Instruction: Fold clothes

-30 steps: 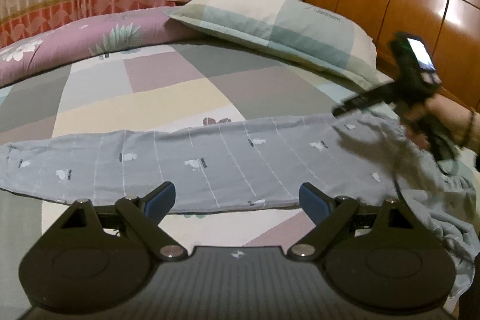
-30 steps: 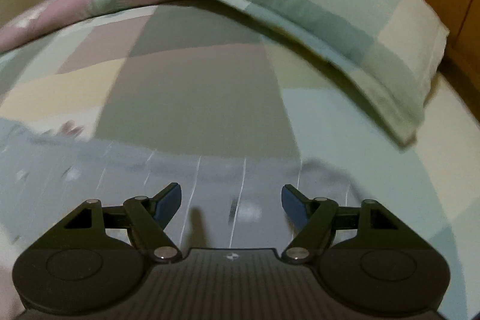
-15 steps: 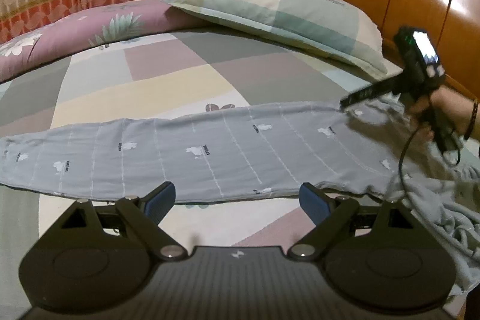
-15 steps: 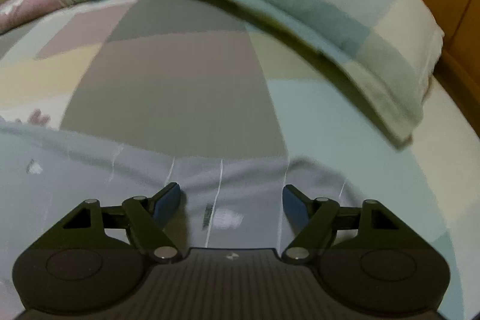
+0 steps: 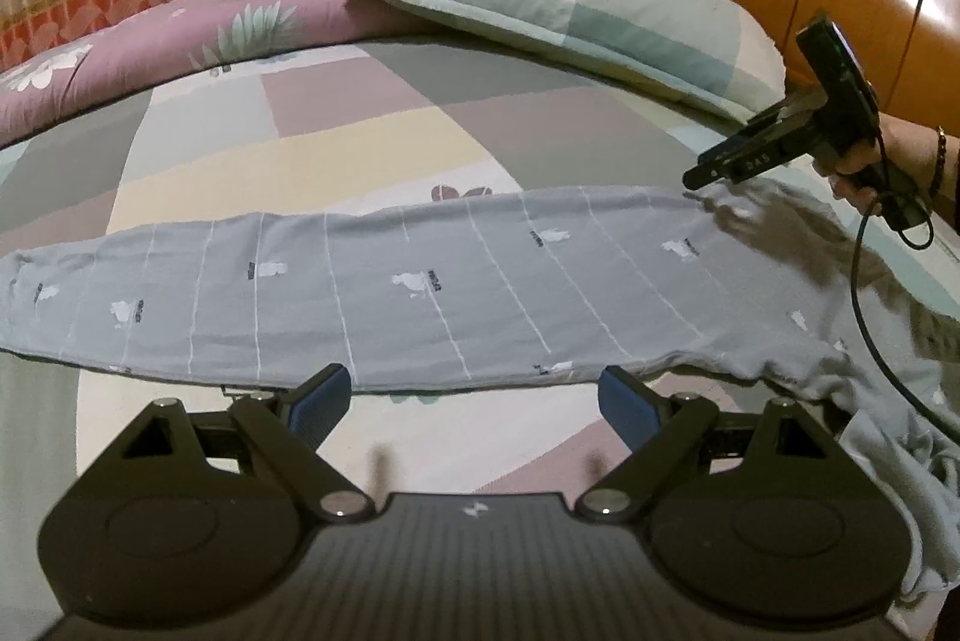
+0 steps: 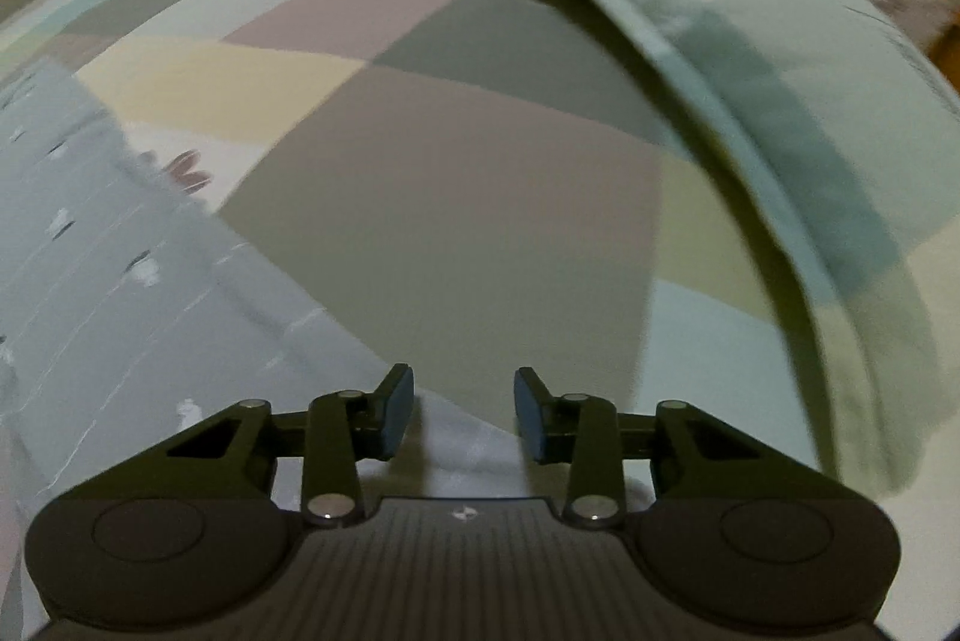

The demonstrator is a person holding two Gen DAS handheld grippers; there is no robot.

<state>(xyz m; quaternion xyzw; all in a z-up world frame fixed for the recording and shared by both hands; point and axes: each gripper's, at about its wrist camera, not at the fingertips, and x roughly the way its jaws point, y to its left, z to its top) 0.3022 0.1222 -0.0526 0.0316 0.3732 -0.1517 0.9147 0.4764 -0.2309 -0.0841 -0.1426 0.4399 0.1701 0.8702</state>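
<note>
While my left gripper [image 5: 471, 401] waits with jaws wide over the bed [image 5: 372, 149], my right gripper's [image 6: 465, 416] jaws, just narrowing, bracket the grey garment's [image 5: 420, 293] far edge without yet pinching it.

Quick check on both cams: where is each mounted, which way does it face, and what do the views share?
Left wrist: on the left gripper, looking down across the bed at the grey garment; shows its own open fingers, plus the right gripper and a hand.
Right wrist: on the right gripper, angled down at the garment's edge and bedsheet; its jaws have just been closing.
Shared: garment, bedsheet, pillow, purple quilt.
</note>
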